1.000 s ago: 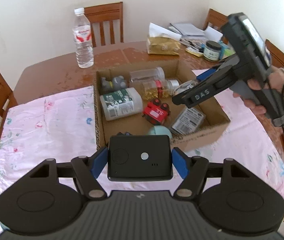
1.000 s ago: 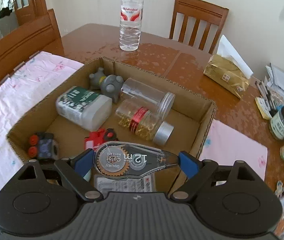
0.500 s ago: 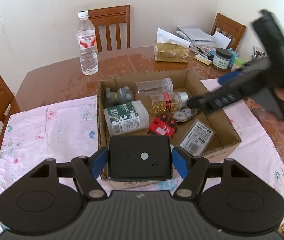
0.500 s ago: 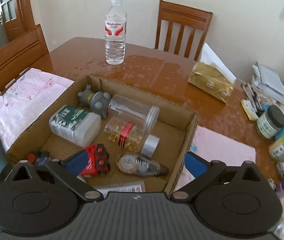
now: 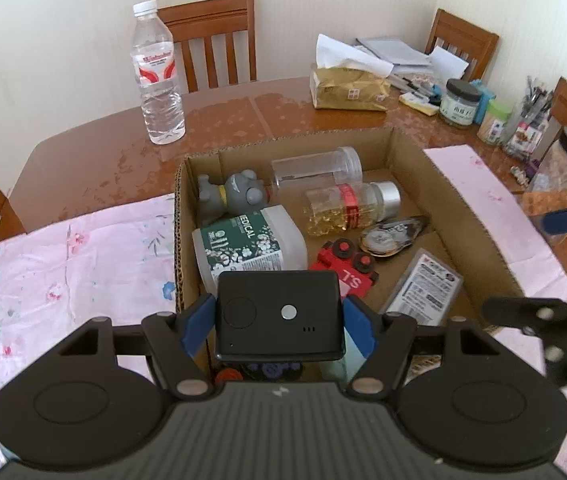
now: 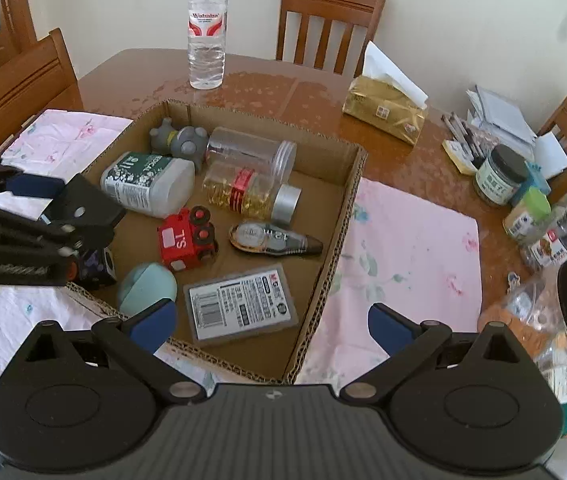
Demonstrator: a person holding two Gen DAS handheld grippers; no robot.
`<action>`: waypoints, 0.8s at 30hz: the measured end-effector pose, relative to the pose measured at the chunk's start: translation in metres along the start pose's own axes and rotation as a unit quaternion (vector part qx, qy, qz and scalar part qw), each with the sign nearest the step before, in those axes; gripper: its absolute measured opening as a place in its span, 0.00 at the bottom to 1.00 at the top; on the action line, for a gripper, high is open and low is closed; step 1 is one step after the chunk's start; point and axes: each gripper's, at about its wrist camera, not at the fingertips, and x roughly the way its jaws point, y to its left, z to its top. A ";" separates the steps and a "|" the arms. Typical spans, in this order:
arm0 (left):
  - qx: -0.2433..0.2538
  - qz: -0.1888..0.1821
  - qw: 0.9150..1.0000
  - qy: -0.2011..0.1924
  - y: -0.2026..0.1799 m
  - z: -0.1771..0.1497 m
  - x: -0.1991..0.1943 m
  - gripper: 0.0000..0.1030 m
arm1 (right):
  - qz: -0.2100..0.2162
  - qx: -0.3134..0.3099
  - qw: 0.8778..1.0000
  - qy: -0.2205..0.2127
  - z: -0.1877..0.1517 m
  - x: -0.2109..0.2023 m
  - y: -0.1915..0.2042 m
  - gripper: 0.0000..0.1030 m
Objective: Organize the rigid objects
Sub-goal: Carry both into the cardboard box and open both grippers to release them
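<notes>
My left gripper (image 5: pixel 279 324) is shut on a black box-shaped device (image 5: pixel 279 314) and holds it over the near edge of the cardboard box (image 5: pixel 479 224). My right gripper (image 6: pixel 271 322) is open and empty, above the box's near right corner (image 6: pixel 347 208). The correction tape dispenser (image 6: pixel 273 238) lies inside the box beside a red toy train (image 6: pixel 185 240), a pill bottle (image 6: pixel 249 192), a white medical bottle (image 6: pixel 145 182), a clear jar (image 6: pixel 249 150), a grey toy (image 6: pixel 179 140), a teal ball (image 6: pixel 147 288) and a labelled flat case (image 6: pixel 241 306).
A water bottle (image 6: pixel 206 32) stands behind the box on the brown table (image 6: pixel 283 96). A gold tissue pack (image 6: pixel 385 114), jars and stationery (image 6: pixel 499 174) crowd the right side. Pink floral cloths (image 6: pixel 407 256) lie on both sides of the box. Wooden chairs surround the table.
My right gripper opened and let the tape dispenser go into the box, then drew back to the right. My left gripper kept its hold on the black device and rose slightly.
</notes>
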 end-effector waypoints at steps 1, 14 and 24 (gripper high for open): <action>-0.001 0.003 1.000 -0.004 0.000 0.000 0.002 0.77 | -0.001 0.000 1.000 0.000 0.000 -0.001 0.001 1.00; -0.043 0.046 0.997 -0.050 0.008 0.003 -0.028 0.97 | -0.003 0.020 1.000 -0.010 0.000 -0.012 -0.004 1.00; -0.056 0.084 0.995 -0.011 0.008 -0.017 -0.049 0.97 | -0.043 0.079 0.996 0.008 -0.012 -0.018 0.006 1.00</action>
